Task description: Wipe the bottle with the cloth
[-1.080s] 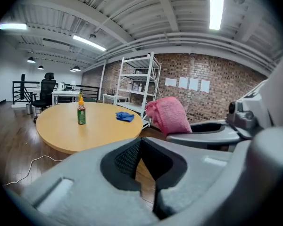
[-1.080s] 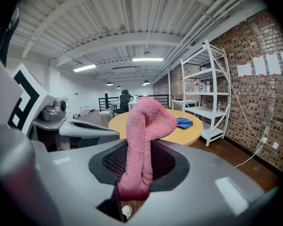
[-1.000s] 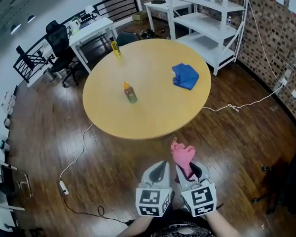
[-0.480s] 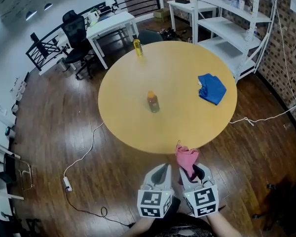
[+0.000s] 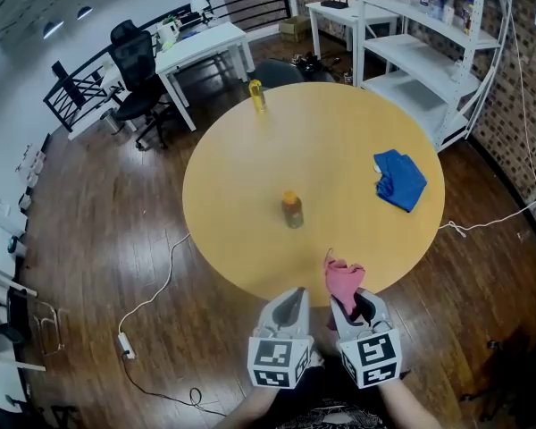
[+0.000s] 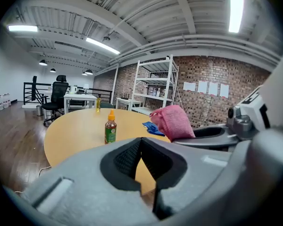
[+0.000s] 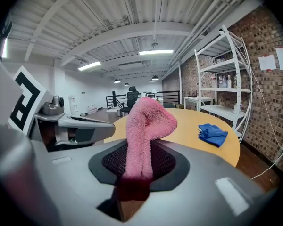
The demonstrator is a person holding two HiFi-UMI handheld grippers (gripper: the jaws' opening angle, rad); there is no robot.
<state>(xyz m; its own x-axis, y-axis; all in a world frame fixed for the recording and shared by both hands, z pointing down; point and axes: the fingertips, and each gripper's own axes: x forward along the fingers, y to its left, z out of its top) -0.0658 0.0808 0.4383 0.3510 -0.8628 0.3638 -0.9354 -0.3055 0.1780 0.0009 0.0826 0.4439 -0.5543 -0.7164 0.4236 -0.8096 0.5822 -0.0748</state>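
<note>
Left tongs [image 5: 292,298] were pressed together on nothing; right tongs [image 5: 350,309] pinched the pink cloth [image 5: 343,278] by one end, the rest standing up from them. Hard rubbing could drag the cloth free, and the bottle [image 5: 292,211], if left unsteadied, might tip. It stood upright mid-tabletop [image 5: 339,141], well apart from both tongs, straight ahead of the left pair.

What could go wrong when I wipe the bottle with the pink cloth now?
1. The bottle stands free on the table and the left gripper is shut and empty; a wipe may tip it.
2. The pink cloth sticks loosely out of the right gripper; it may slip.
</note>
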